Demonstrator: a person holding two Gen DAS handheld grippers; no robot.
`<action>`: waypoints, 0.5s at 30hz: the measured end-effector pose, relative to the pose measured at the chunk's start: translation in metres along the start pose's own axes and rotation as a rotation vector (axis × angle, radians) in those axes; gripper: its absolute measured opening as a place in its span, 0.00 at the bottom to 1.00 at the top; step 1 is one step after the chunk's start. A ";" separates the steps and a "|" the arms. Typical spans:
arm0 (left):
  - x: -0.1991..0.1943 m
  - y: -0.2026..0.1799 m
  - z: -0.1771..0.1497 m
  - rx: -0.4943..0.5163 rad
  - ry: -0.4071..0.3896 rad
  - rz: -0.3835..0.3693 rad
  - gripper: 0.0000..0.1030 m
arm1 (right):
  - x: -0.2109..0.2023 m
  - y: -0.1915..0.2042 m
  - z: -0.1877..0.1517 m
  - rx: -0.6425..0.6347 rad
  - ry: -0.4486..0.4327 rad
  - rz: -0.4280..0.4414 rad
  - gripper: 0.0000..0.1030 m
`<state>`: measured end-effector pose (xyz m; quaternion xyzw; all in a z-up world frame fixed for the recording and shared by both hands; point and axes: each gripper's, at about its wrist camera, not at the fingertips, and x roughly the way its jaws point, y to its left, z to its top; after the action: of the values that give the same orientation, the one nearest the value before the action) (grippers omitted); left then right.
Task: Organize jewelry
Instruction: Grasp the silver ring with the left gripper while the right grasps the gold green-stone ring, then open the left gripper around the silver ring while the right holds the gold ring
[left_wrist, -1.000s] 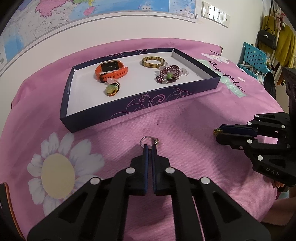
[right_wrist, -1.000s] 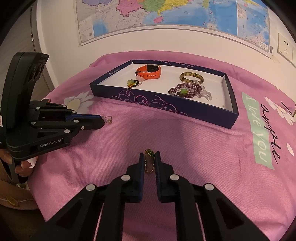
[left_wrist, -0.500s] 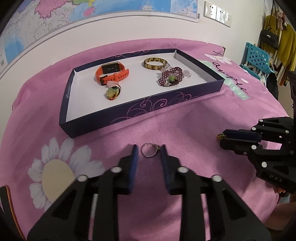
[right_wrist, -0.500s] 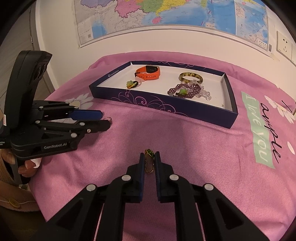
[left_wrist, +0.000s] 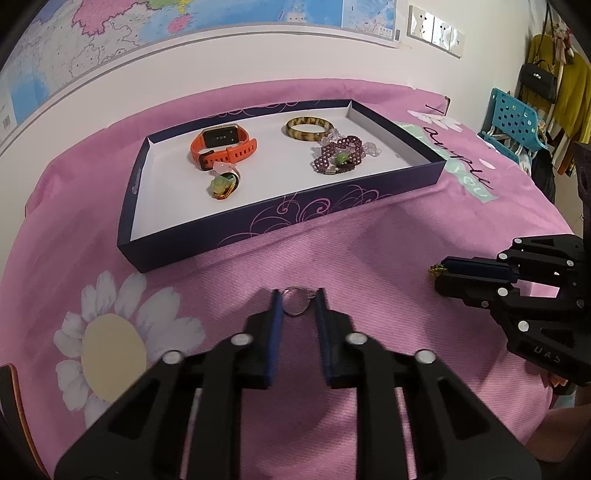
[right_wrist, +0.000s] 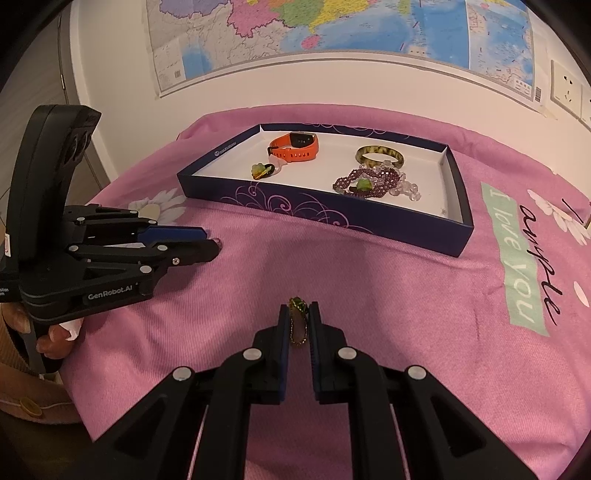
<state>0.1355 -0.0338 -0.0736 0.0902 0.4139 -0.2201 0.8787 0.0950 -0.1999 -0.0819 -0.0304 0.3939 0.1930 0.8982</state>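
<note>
A small silver ring (left_wrist: 295, 305) lies on the pink cloth between the fingers of my left gripper (left_wrist: 297, 295), which is open around it. My right gripper (right_wrist: 298, 308) is shut on a gold ring with a green stone (right_wrist: 297, 320), and shows at the right in the left wrist view (left_wrist: 441, 275). The dark blue tray (left_wrist: 280, 218) holds an orange watch (left_wrist: 221, 146), a tortoiseshell bangle (left_wrist: 308, 128), a purple bead bracelet (left_wrist: 338, 158) and a green stone ring (left_wrist: 222, 186).
The table wears a pink cloth with a daisy print (left_wrist: 110, 350) and a green text patch (right_wrist: 517, 258). A map hangs on the wall behind. A blue basket (left_wrist: 513, 118) and hanging clothes stand at far right.
My left gripper has opened and now has a finger on either side of the silver ring on the cloth. My right gripper stays shut on the green stone ring, hardly moved.
</note>
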 end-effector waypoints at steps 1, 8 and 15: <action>-0.001 0.000 0.000 -0.004 0.001 -0.004 0.04 | 0.000 0.000 0.001 0.000 -0.001 0.000 0.08; -0.002 0.005 -0.003 -0.020 0.000 -0.027 0.04 | -0.002 -0.002 0.002 0.005 -0.010 -0.002 0.08; -0.006 0.011 -0.005 -0.017 -0.012 -0.039 0.29 | -0.002 -0.002 0.003 0.006 -0.011 -0.003 0.08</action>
<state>0.1333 -0.0203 -0.0725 0.0734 0.4124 -0.2343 0.8773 0.0968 -0.2019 -0.0786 -0.0274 0.3894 0.1905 0.9007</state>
